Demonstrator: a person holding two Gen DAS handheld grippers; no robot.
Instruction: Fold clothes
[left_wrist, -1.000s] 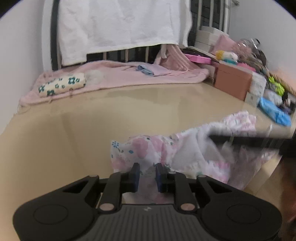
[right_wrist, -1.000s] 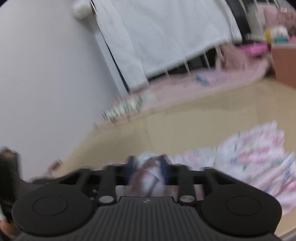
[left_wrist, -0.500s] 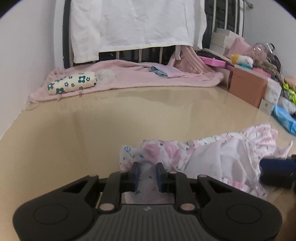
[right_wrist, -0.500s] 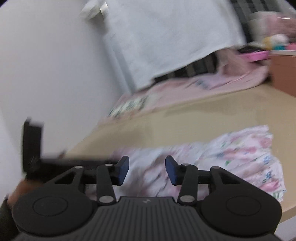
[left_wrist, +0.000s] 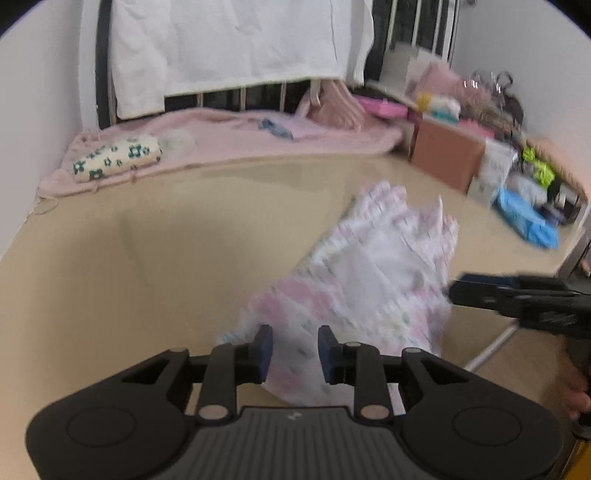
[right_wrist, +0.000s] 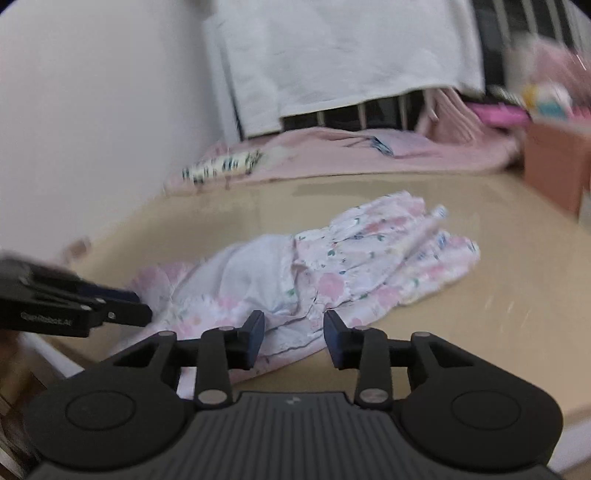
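A crumpled pink-and-white floral cotton garment (right_wrist: 332, 266) is lying bunched near the front edge of the glossy beige counter (right_wrist: 480, 332). The left tongs (left_wrist: 294, 349) are spread apart over its near hem — cloth is showing between the fingers, ungripped. The right tongs (right_wrist: 294, 338) are also hanging released, just above the garment's edge.

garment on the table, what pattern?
White garment with a pink floral print and small blue-green specks; plain white inner side. Clearest in the right wrist view.
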